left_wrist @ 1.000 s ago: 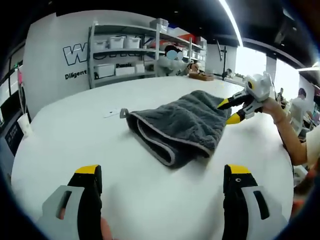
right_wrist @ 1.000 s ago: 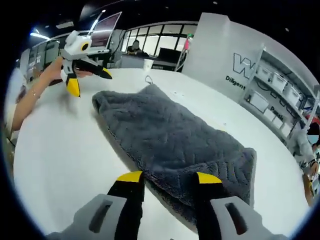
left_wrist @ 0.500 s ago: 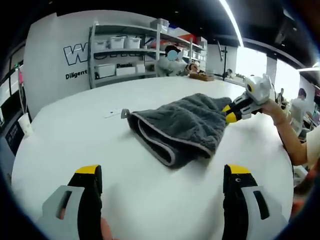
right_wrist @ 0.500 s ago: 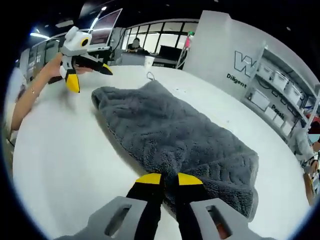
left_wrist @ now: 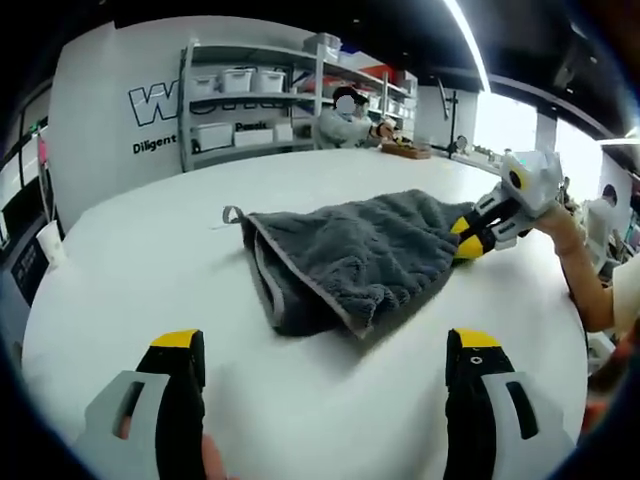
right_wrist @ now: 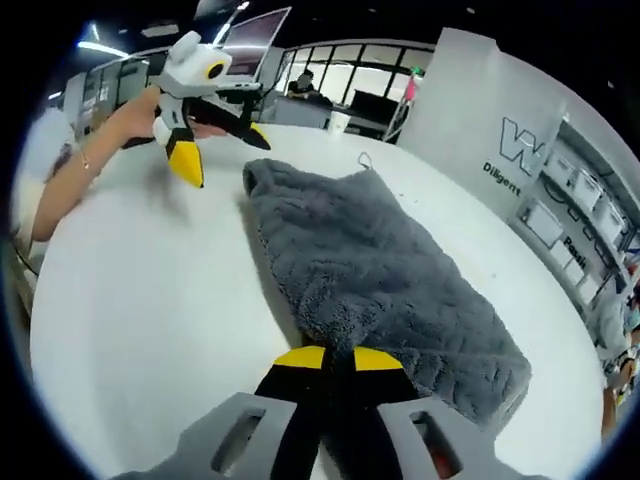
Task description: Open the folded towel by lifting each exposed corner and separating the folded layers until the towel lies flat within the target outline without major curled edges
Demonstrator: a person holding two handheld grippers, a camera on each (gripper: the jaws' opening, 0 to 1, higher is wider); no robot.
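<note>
- The grey, folded terry towel (left_wrist: 350,250) lies on the round white table (left_wrist: 150,270), long axis running from the right gripper (right_wrist: 338,357) toward the left.
- Right gripper's jaws pinch a towel corner.
- Left gripper (left_wrist: 325,345) hangs wide apart, well short (the farther one).

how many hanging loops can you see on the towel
1: a small loop at the towel's far-left corner, also visible in the right gripper view at the far edge; folded layers may hide others.
</note>
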